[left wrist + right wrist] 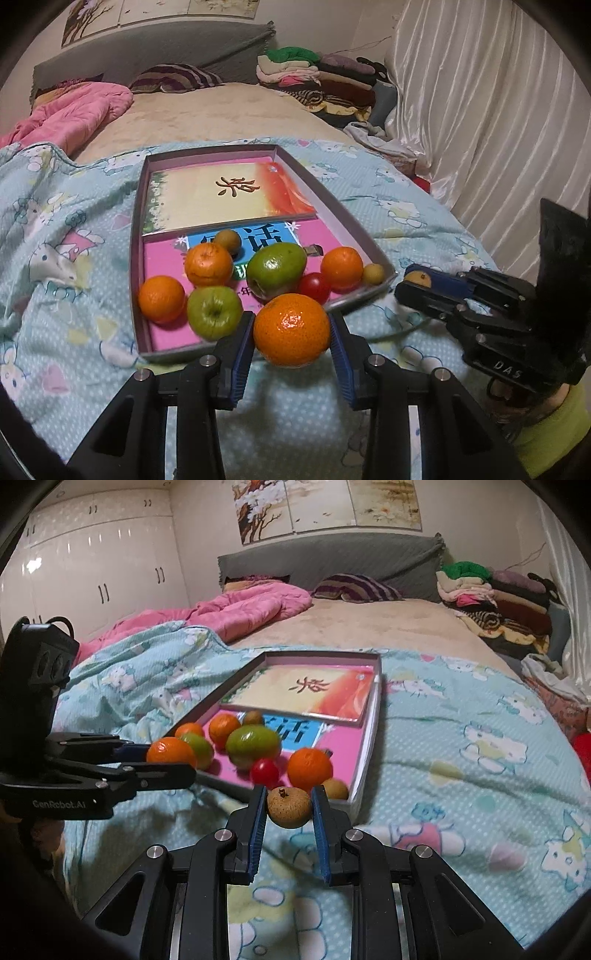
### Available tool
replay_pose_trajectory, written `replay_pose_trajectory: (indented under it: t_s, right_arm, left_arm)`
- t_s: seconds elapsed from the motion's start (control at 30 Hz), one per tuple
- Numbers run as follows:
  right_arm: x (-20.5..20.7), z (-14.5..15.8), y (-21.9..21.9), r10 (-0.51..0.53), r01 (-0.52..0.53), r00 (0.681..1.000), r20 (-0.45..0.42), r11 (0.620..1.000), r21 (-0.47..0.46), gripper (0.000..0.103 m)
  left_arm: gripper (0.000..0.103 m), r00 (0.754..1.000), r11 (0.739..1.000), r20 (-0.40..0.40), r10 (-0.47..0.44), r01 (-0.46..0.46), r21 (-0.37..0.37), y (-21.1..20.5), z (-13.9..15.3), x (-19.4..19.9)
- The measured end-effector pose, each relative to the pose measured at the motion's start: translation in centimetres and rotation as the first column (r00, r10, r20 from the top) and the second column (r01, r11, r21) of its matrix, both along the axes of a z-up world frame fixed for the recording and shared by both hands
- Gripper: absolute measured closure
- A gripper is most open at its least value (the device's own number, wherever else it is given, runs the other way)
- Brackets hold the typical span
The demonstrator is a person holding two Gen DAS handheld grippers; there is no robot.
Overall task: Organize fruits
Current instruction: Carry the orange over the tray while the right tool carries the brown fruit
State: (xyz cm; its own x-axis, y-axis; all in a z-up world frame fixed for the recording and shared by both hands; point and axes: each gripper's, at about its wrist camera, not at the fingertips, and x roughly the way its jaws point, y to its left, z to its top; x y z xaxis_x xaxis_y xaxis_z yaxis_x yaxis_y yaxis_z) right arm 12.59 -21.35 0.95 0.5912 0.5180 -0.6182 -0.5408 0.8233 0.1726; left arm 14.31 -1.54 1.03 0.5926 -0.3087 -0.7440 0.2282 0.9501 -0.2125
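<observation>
Left wrist view: the left gripper sits at the bottom middle of the frame, with the shallow grey cardboard tray just above it.
Left fingers: the two black fingers with blue pads pinch a big round orange mandarin from both sides.
Mandarin spot: low in the middle of the frame, in front of the tray's near edge, up off the light blue cartoon-cat blanket.
Tray fruit: three more orange mandarins, two green apples, one small red tomato and two small brown round fruits sit close together at the near end of the tray.
Tray far end: a flat cream and orange book lies in the upper part of the tray.
Right wrist view: the right gripper is at the bottom middle of the frame.
Right fingers: they squeeze a small brown round fruit with a dark stem.
Brown fruit spot: middle of the frame, just in front of the tray's near corner, above the blanket.
Other gripper: the left one shows at the left edge of this view, gripping its mandarin.
Bed: a pink quilt lies at the upper middle, and a pile of folded clothes at the upper right.
</observation>
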Motion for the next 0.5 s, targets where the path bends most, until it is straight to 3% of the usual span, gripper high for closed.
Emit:
replay_pose_trajectory:
  t_s: [0.5]
  right_arm:
    - [2.7, 0.8, 0.3, 0.005, -0.005, 1.0, 0.01, 1.0, -0.019, 0.079]
  left_arm:
    - [0.063, 1.0, 1.0, -0.011, -0.019, 0.02, 0.017, -0.4, -0.9, 2.5]
